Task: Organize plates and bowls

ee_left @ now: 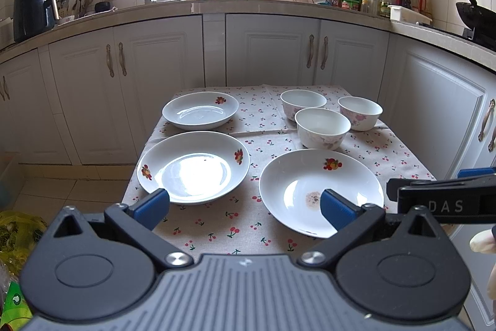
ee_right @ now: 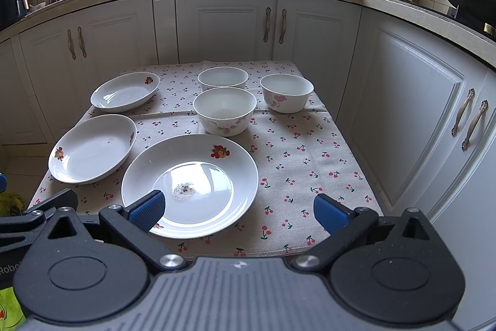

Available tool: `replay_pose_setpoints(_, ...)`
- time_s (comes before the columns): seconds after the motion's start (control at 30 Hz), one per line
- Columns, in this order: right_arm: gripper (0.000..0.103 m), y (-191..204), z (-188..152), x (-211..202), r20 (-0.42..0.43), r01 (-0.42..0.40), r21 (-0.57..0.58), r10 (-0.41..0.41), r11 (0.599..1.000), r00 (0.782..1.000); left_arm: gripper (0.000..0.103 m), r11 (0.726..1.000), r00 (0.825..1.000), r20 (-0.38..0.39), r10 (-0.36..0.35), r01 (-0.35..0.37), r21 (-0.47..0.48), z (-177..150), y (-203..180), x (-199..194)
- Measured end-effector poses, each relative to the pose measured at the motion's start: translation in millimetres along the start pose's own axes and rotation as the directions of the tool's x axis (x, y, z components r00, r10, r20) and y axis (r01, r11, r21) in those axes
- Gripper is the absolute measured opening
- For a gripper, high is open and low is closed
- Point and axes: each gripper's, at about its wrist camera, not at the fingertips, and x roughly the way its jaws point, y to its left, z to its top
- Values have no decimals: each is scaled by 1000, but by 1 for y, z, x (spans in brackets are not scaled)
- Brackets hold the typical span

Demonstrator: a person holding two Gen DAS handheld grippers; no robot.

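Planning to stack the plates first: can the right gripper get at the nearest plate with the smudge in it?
Probably yes. The right gripper is open and empty, its jaws low at the near edge of the smudged plate. Nothing stands between them; the bowls sit farther back on the cherry-print tablecloth.

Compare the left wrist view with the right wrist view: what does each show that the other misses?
Only the left wrist view shows the whole air fryer on the counter and the right gripper from the side.

Only the right wrist view shows the bare cloth right of the dirty plate.

Both share three plates, three bowls, the window counter, and open, empty jaws on the left gripper and the right gripper.
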Motion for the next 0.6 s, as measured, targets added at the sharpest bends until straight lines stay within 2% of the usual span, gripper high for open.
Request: replay_pose_setpoints(0.6, 103, 1, 0, 0, 0, 5, 0, -5, 1000, 1000, 102, 1000, 1000, 0, 0, 0, -1, 0, 0, 0)
